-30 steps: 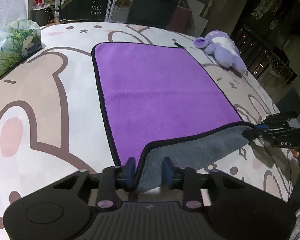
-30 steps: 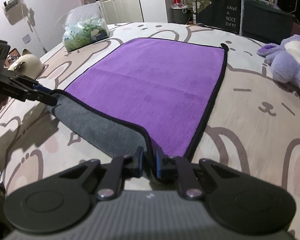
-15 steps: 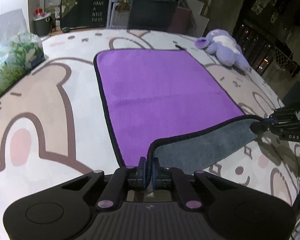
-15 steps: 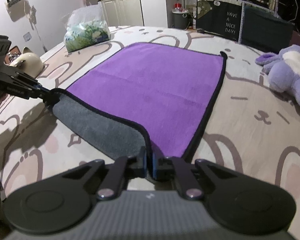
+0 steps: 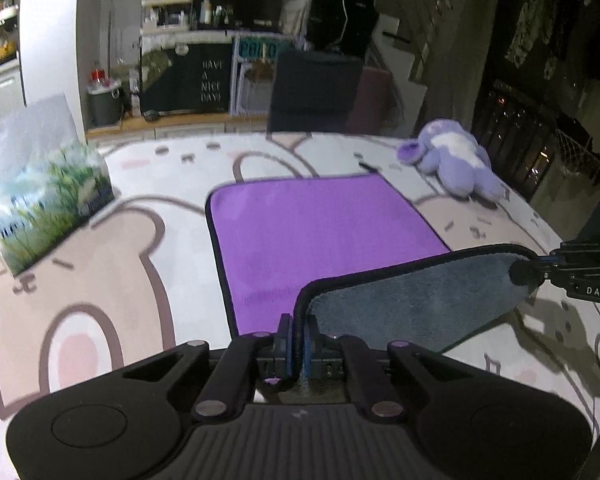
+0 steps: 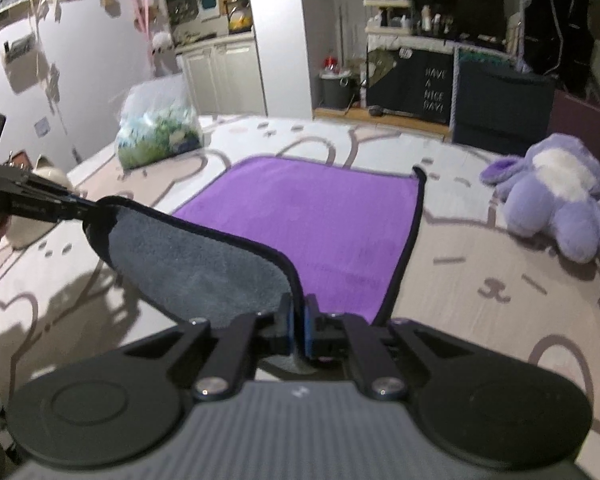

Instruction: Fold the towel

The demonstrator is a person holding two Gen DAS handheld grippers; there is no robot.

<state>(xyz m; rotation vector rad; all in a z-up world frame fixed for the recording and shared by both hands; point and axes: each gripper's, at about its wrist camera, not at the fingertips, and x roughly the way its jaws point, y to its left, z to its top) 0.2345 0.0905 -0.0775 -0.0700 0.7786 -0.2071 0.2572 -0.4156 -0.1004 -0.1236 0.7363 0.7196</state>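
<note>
Towel (image 5: 324, 232) lay mid-bed (image 5: 100, 264) | near edge had risen, grey underside showing | left tool (image 5: 296, 340) and right tool (image 6: 298, 330) each clamped a near corner | fold-over under way

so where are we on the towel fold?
Done: left gripper and right gripper are each shut on a near corner of the towel. In hand: the near edge is lifted, grey underside showing, far half flat on the bed. Left: carry it over to the far edge and release.
</note>
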